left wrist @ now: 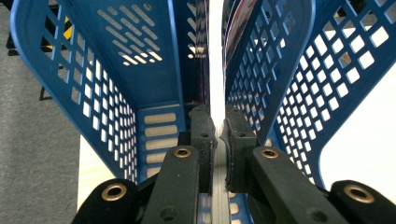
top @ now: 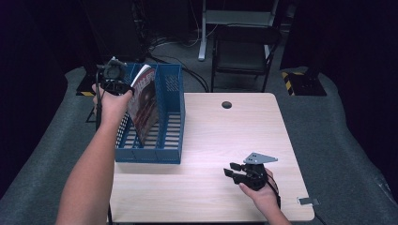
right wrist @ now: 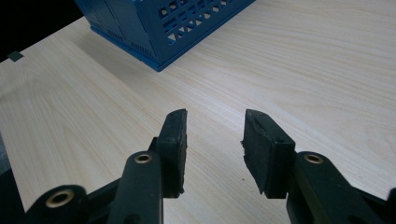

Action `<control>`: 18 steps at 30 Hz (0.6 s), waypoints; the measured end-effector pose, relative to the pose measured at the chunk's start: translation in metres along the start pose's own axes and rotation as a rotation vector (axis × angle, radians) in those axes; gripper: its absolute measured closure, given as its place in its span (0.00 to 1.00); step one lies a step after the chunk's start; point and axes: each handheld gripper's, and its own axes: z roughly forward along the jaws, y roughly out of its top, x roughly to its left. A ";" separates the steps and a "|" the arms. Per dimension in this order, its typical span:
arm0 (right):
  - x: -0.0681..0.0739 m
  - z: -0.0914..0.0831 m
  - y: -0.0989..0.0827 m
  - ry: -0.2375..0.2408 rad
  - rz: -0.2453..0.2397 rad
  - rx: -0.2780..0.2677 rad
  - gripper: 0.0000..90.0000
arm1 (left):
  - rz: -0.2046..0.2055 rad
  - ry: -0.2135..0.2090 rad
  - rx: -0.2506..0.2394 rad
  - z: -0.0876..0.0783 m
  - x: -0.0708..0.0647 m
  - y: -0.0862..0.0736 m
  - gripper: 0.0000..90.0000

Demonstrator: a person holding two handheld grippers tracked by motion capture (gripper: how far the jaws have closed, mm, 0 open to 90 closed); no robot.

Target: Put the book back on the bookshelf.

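A blue perforated file rack [top: 174, 98] stands on the left part of the pale wooden table [top: 234, 136]. A magazine [top: 144, 101] with a red cover leans slanted inside one of its slots. My left gripper [top: 128, 90] is at the magazine's upper edge, shut on it. In the left gripper view the pads [left wrist: 203, 130] pinch the thin white edge of the magazine [left wrist: 215, 70] between the rack's blue walls [left wrist: 140, 70]. My right gripper [top: 230, 169] rests low over the table near the front right, open. Between its jaws [right wrist: 215, 130] there is only bare wood; the rack [right wrist: 163, 23] lies farther off.
The table has a round cable hole [top: 226, 104] near its far edge. A dark chair [top: 244, 51] stands behind the table on the grey floor. A small metal tab [top: 307, 201] sits at the table's front right corner.
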 end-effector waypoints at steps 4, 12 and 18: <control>-0.001 0.000 0.000 0.001 0.003 -0.003 0.66 | -0.007 0.009 -0.010 0.001 0.001 0.002 0.94; -0.001 -0.001 0.000 -0.001 0.004 0.001 0.66 | -0.035 0.013 -0.014 0.004 0.005 -0.001 0.94; -0.001 -0.001 0.000 0.002 0.003 -0.001 0.66 | -0.041 0.023 -0.024 0.009 0.007 -0.004 0.94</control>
